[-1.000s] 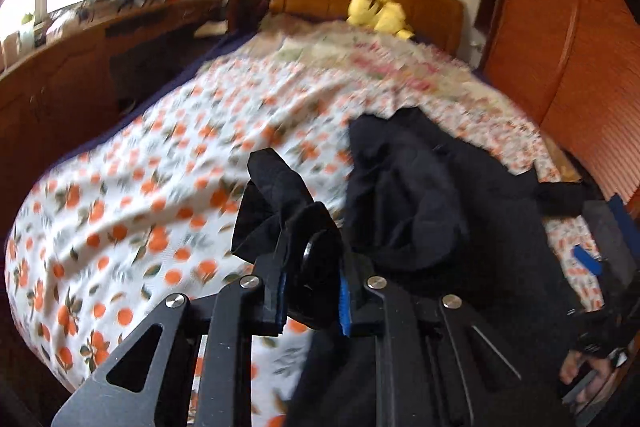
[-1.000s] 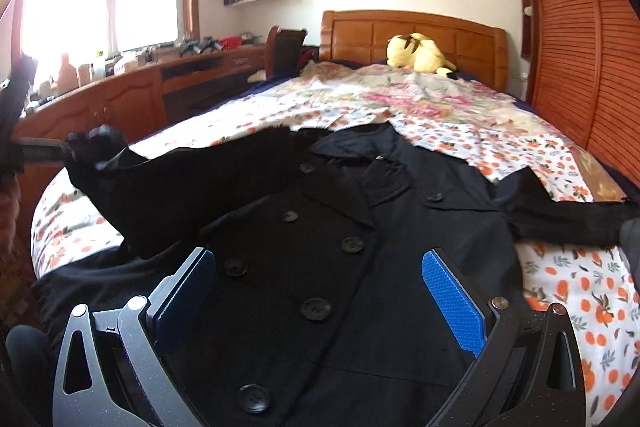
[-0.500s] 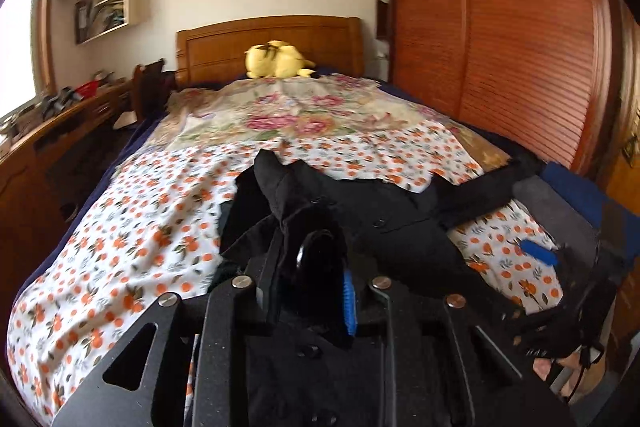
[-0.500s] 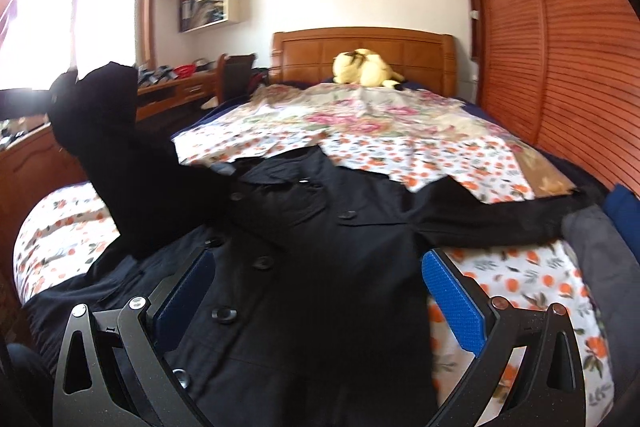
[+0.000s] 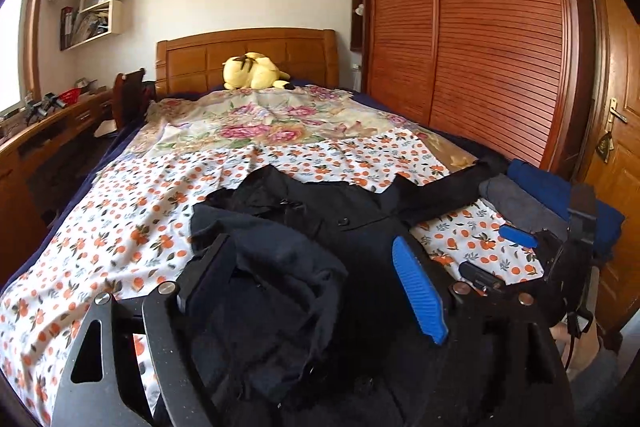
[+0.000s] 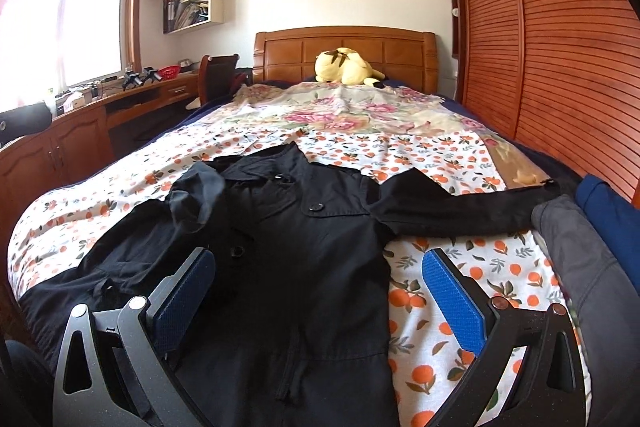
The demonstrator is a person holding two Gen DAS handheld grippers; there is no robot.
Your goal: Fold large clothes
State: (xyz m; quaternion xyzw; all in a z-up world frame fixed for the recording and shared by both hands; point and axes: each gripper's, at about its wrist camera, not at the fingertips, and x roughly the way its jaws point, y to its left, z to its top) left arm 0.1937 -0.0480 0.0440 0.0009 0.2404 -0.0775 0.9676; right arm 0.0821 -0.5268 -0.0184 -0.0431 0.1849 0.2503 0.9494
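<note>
A black button-front coat (image 6: pixel 320 259) lies face up on the orange-print bed sheet (image 6: pixel 440 155). Its right sleeve (image 6: pixel 460 207) stretches out flat toward the bed's right side. The left sleeve (image 5: pixel 272 267) is folded over the chest; its end looks blurred in the right wrist view (image 6: pixel 196 203). My left gripper (image 5: pixel 308 243) is opening above the coat, with the sleeve cloth lying loose between the jaws and draped over the left finger, not pinched. The right gripper (image 6: pixel 316 255) hovers open over the coat's lower front, holding nothing, and also shows in the left wrist view (image 5: pixel 516 237).
Folded grey (image 6: pixel 580 267) and blue (image 6: pixel 612 211) clothes are stacked at the bed's right edge. A yellow plush toy (image 6: pixel 344 67) lies by the headboard. Slatted wardrobe doors (image 6: pixel 560 47) run along the right; a wooden desk (image 6: pixel 80 123) runs along the left.
The left gripper carried the pinched sleeve from the left across onto the coat's front, then opened and released it. The right gripper shifted a little, still open.
</note>
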